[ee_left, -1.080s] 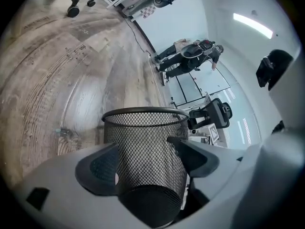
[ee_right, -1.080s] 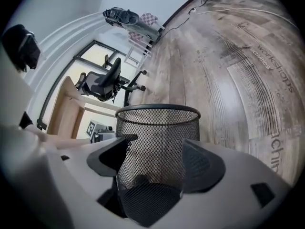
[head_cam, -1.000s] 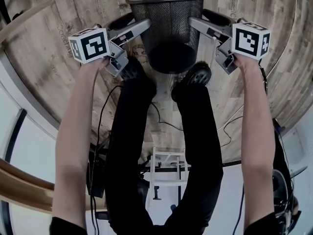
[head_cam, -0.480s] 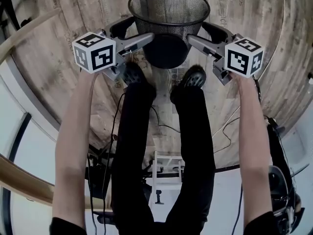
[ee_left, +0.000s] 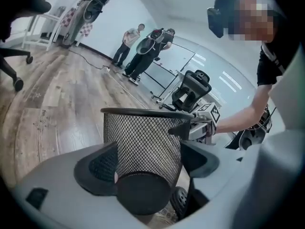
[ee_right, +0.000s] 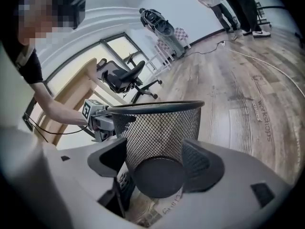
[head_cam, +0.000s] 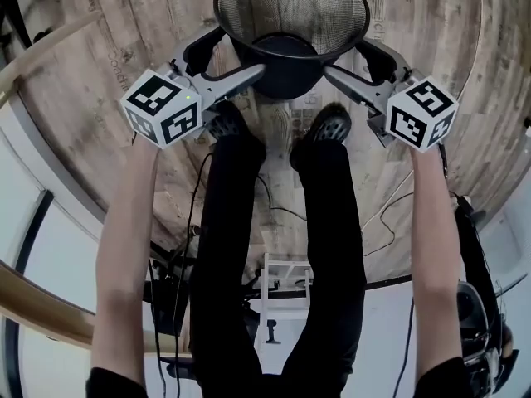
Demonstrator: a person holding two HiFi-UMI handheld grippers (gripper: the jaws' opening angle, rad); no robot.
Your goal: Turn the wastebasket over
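Standing on a pale wood-plank floor (head_cam: 99, 73), a person in black trousers holds a black wire-mesh wastebasket (head_cam: 290, 7) out in front of their feet, one two-jaw tool in each hand. The head view looks steeply down the person's bare forearms and legs.

The left gripper (head_cam: 241, 56) comes in from the left side of the wastebasket and the right gripper (head_cam: 342, 56) from the right, so the two face each other across it. Each carries a white marker cube (head_cam: 162, 106) near the hand.

In the left gripper view the jaws stand wide, one dark padded jaw on each side of the wastebasket's lower wall and pressed against the mesh. The right gripper view shows the same: jaws spread wide and closed in on the lower mesh wall, with the solid round base sitting low between them. Both tools are clamped on the wastebasket.

The wastebasket is mouth up, its wide round rim on top and its narrower solid base at the bottom. It is held clear of the floor; a shoe (ee_left: 178, 202) and floorboards show beneath the base. From the head view it sits just beyond the toes of the two black shoes (head_cam: 332, 127), with its open mouth tipped slightly away from the person.

Thin cables (head_cam: 274, 206) trail over the floor behind the legs. Farther off, a black office chair (ee_right: 121, 78) stands near a wall, and two people (ee_left: 143, 46) stand in the distance.
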